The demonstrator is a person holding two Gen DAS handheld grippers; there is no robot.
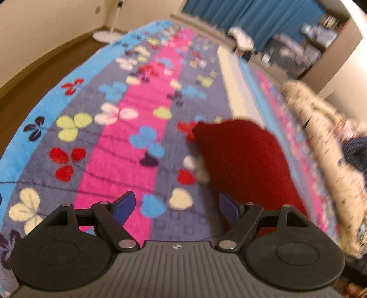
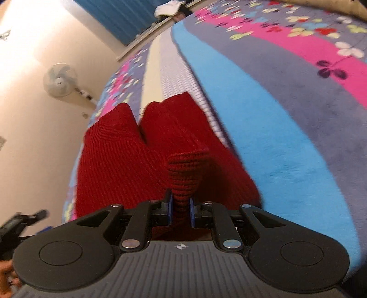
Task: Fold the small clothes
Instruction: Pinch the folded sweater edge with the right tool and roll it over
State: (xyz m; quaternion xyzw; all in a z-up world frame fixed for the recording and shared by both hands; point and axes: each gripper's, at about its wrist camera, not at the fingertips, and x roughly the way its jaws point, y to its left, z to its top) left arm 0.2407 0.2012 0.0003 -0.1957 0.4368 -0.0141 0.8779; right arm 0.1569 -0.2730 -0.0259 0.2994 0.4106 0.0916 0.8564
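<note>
A dark red knitted garment [image 2: 128, 160] lies on a bed covered by a flowered blanket [image 2: 286, 119]. My right gripper [image 2: 180, 211] is shut on a bunched edge of the red knit, which stands up between its blue pads [image 2: 170, 209]. In the left wrist view the same red garment [image 1: 243, 160] lies to the right of and ahead of my left gripper [image 1: 176, 206]. The left gripper is open and empty, just above the blanket [image 1: 128, 146], its right finger [image 1: 229, 208] close to the garment's near edge.
A cream patterned cloth [image 1: 321, 146] lies along the bed's right side in the left wrist view. A blue curtain [image 1: 263, 16] and cluttered shelves [image 1: 309, 45] stand beyond the bed. A white fan [image 2: 60, 80] shows in the right wrist view. Wooden floor [image 1: 34, 75] lies left of the bed.
</note>
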